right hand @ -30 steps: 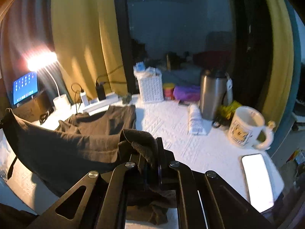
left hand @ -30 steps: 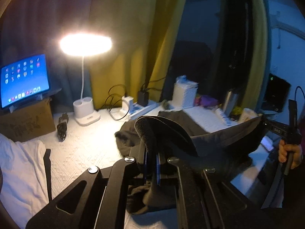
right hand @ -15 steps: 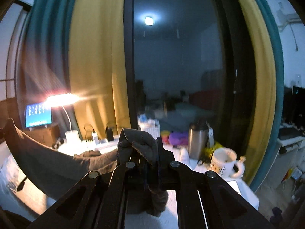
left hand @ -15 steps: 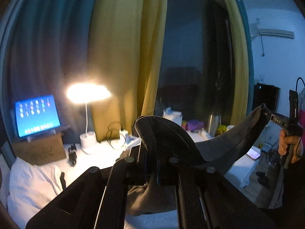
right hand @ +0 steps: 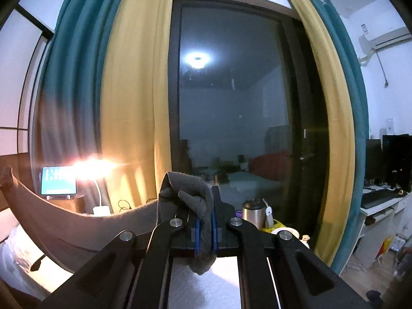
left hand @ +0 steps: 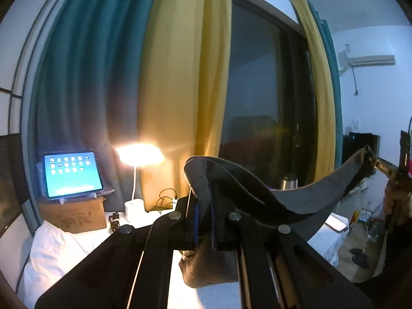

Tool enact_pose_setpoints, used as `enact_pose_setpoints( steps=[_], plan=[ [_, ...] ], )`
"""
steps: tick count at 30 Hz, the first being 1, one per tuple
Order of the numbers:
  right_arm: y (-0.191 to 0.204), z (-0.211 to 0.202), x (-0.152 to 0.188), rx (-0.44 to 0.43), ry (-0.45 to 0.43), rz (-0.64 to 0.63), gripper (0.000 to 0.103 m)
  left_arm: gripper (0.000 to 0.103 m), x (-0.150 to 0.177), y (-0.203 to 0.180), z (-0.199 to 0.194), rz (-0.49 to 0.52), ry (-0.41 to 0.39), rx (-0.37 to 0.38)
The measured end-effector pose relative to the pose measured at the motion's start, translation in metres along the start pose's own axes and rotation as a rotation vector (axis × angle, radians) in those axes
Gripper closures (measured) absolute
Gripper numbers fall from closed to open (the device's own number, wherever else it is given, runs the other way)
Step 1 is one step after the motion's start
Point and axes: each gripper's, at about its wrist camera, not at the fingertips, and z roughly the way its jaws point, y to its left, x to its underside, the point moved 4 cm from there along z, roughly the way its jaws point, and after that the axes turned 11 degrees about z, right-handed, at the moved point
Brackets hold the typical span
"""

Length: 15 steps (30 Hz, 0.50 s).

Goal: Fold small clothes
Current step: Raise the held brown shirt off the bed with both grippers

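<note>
A white-covered table (left hand: 85, 239) carries a cardboard box (left hand: 73, 215), lamp base (left hand: 134, 209) and steel flask (right hand: 253, 213).

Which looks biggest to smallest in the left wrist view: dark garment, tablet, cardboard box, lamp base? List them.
1. dark garment, nearest the camera, so its lead is partly nearness
2. cardboard box and tablet, too alike to rank
3. lamp base, smallest

A dark grey garment (left hand: 296, 198) of soft, slightly fuzzy cloth hangs in the air, stretched sideways in a sagging curve between two raised corners. Each corner is bunched into a small fold (right hand: 190, 193), with loose fabric drooping beneath, above the white-covered surface.
</note>
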Motion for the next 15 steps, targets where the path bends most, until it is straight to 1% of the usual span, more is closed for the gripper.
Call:
enact_pose_setpoints(
  steps=[4,11,14,15],
  plan=[
    [-0.003,-0.014,-0.006,-0.001,-0.021,0.026,0.096,0.098,-0.007,0.003,-0.006,-0.006,-0.026,-0.003],
    [0.000,-0.032,-0.015,-0.012,-0.055,0.029,0.096,0.098,-0.012,0.006,-0.020,0.007,-0.072,-0.014],
    [0.000,-0.034,-0.014,-0.012,-0.053,0.030,0.096,0.098,-0.005,0.009,-0.015,0.007,-0.054,-0.027],
    [-0.002,-0.030,-0.012,-0.009,-0.036,0.029,0.096,0.098,0.000,0.011,-0.008,0.004,-0.035,-0.028]
  ],
)
